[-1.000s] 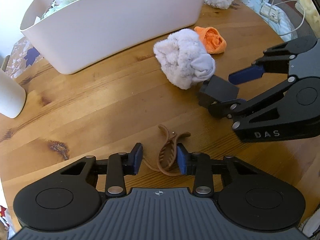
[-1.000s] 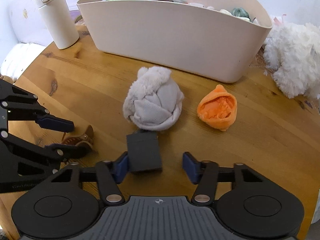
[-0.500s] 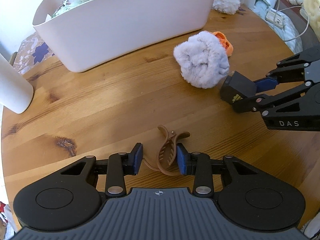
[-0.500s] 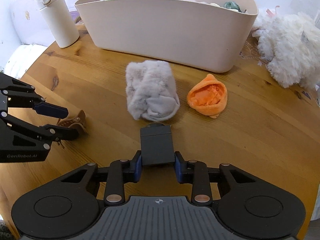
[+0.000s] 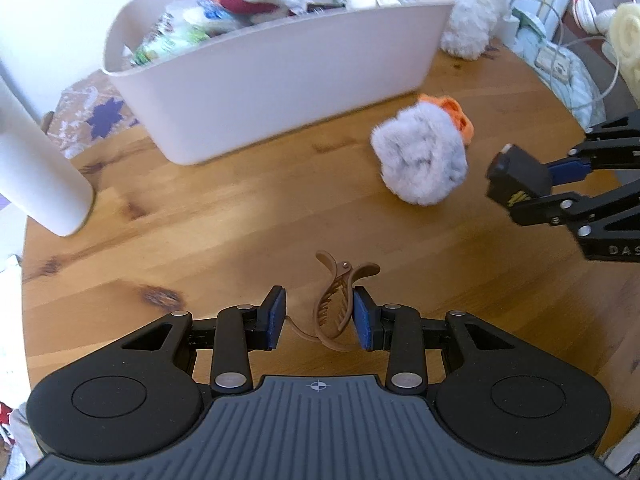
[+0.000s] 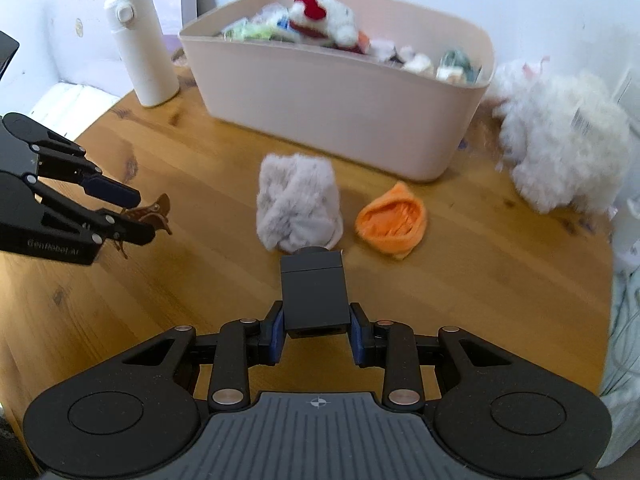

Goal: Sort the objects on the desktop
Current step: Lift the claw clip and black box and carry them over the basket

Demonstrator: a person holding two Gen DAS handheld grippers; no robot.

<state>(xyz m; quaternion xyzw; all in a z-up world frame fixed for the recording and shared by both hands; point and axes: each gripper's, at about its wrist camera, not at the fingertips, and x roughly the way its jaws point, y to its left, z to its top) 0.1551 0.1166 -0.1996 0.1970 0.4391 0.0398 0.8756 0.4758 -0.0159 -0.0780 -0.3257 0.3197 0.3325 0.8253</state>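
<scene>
My right gripper (image 6: 316, 330) is shut on a black box (image 6: 313, 292) and holds it above the round wooden table (image 6: 200, 272); the box also shows in the left wrist view (image 5: 516, 180). My left gripper (image 5: 320, 316) is open around a brown hair claw clip (image 5: 334, 304), whose right side touches the right pad; the clip seems to hang above the table. A grey fluffy sock bundle (image 6: 298, 208) and an orange sock (image 6: 392, 222) lie on the table before a full white bin (image 6: 336, 108).
A white bottle (image 6: 140, 48) stands left of the bin. A white plush toy (image 6: 560, 160) sits at the right. Cables and headphones (image 5: 588, 4) lie beyond the table's right edge. The bin holds soft toys and packets.
My right gripper closed on the black box and lifted it. Both grippers rose and pulled back from the table; the left one kept the clip between its pads.
</scene>
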